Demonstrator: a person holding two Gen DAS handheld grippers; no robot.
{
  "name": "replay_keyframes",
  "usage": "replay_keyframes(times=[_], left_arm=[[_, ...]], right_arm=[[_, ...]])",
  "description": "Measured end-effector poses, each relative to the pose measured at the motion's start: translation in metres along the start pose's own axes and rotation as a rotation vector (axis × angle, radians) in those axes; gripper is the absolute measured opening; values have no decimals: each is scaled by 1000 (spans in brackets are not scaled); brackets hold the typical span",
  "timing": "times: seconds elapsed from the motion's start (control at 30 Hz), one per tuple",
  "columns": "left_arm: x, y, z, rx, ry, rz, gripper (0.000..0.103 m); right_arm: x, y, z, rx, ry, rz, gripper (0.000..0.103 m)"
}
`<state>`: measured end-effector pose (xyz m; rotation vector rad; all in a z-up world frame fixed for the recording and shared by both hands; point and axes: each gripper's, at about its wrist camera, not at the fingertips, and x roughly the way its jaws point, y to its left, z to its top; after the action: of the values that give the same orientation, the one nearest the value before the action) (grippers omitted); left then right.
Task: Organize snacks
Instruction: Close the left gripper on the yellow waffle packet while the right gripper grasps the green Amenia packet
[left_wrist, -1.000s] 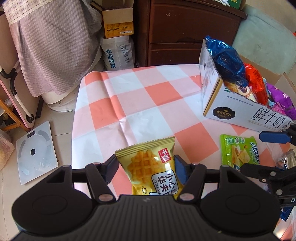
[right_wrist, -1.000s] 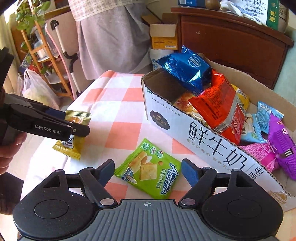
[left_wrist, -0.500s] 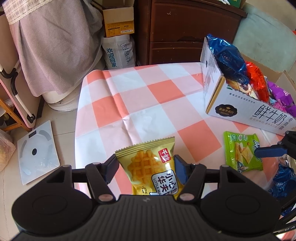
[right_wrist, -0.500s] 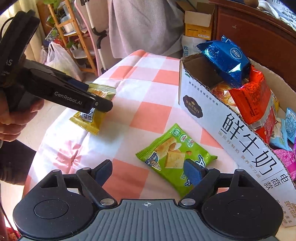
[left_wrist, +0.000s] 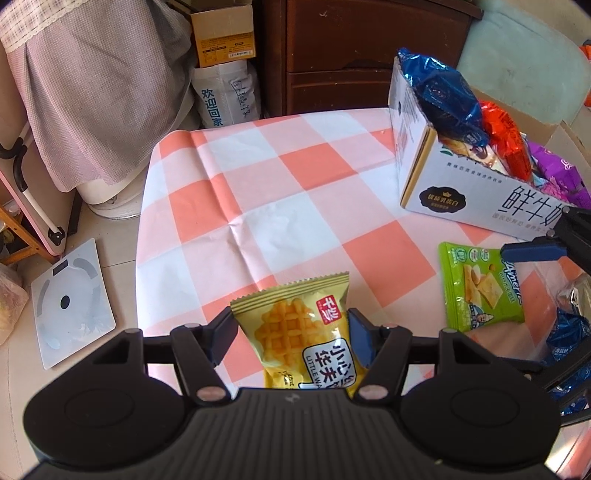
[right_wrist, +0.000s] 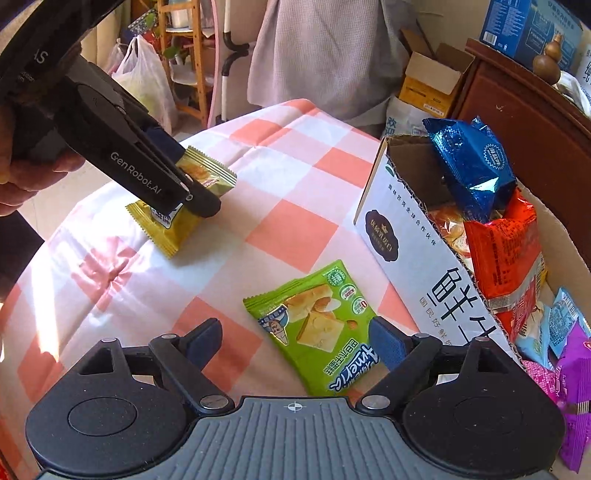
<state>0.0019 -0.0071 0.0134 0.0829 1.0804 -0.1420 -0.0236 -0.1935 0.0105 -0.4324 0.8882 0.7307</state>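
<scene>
My left gripper (left_wrist: 291, 332) is shut on a yellow waffle snack packet (left_wrist: 303, 332) and holds it just above the checked tablecloth (left_wrist: 258, 206); the packet also shows in the right wrist view (right_wrist: 177, 218), under the left gripper's fingers (right_wrist: 199, 199). My right gripper (right_wrist: 295, 343) is open, its fingers on either side of a green cracker packet (right_wrist: 317, 328) lying flat on the cloth. That green packet shows in the left wrist view (left_wrist: 480, 291), below the right gripper's fingertip (left_wrist: 532, 253).
A white cardboard box (right_wrist: 413, 258) full of blue, red and purple snack bags stands at the right; it shows in the left wrist view (left_wrist: 461, 192). A dark wooden cabinet (left_wrist: 351, 51) and cartons stand behind the table. A scale (left_wrist: 72, 302) lies on the floor left.
My right gripper has come down and forward, and its open fingers now straddle the green packet. My left gripper still holds the yellow packet in about the same place.
</scene>
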Motion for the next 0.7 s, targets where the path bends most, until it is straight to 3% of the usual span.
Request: replay_keyframes(times=[0.2, 0.5, 0.57, 0.7], left_arm=[[2, -3, 0, 5, 6, -3, 63], [3, -10, 0, 17, 8, -3, 63], [1, -12, 0, 20, 1, -3, 63], [-4, -15, 1, 14, -16, -7, 63]], right_arm=[[3, -9, 4, 2, -37, -19, 95], [16, -12, 1, 39, 36, 27, 91], [15, -16, 1, 99, 41, 52, 85], [9, -14, -1, 130, 21, 42, 56]])
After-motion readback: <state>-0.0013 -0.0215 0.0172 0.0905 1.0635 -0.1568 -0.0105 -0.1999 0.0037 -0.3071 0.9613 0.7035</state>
